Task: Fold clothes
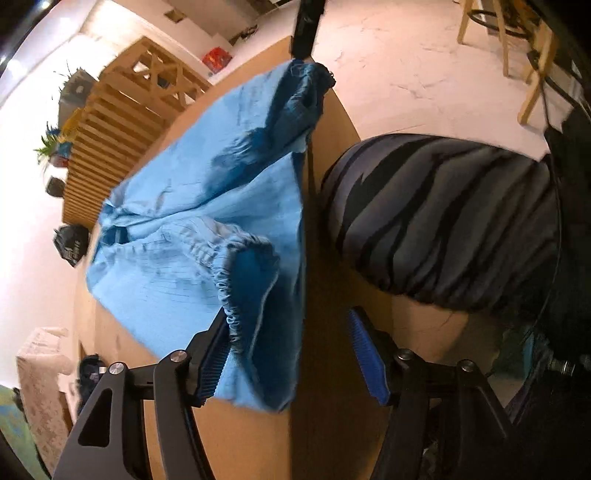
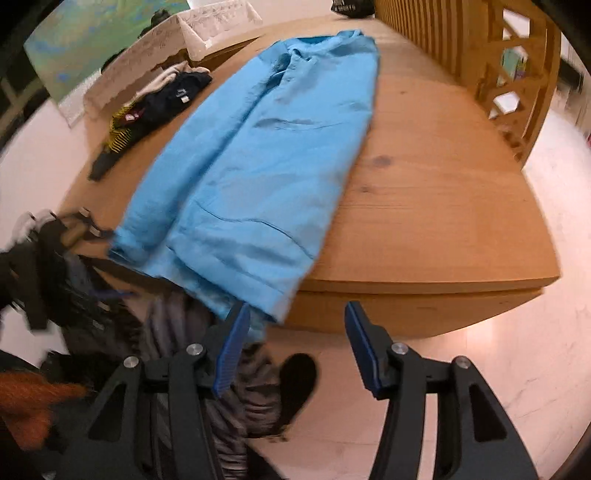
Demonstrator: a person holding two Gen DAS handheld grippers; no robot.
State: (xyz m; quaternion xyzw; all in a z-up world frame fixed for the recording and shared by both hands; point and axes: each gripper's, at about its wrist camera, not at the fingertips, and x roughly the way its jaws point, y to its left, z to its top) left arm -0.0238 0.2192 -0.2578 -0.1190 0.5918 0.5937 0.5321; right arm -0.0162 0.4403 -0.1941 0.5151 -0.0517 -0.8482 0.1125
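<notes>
A light blue garment (image 2: 258, 162) lies lengthwise on the wooden table (image 2: 443, 206), its hem hanging over the near edge. In the left wrist view the same garment (image 1: 207, 221) shows an elastic cuff right by my left gripper's left fingertip. My left gripper (image 1: 291, 354) is open, jaws wide apart, at the garment's near edge. My right gripper (image 2: 295, 347) is open and empty, just off the table's front edge below the hem. The other gripper (image 1: 306, 29) shows at the garment's far end.
A pile of dark and yellow clothes (image 2: 147, 110) lies at the table's far left. A wooden slatted rack (image 2: 480, 55) stands at the back right. The person's striped clothing (image 1: 443, 214) is beside the table. Wooden chairs (image 1: 517, 55) stand on the pale floor.
</notes>
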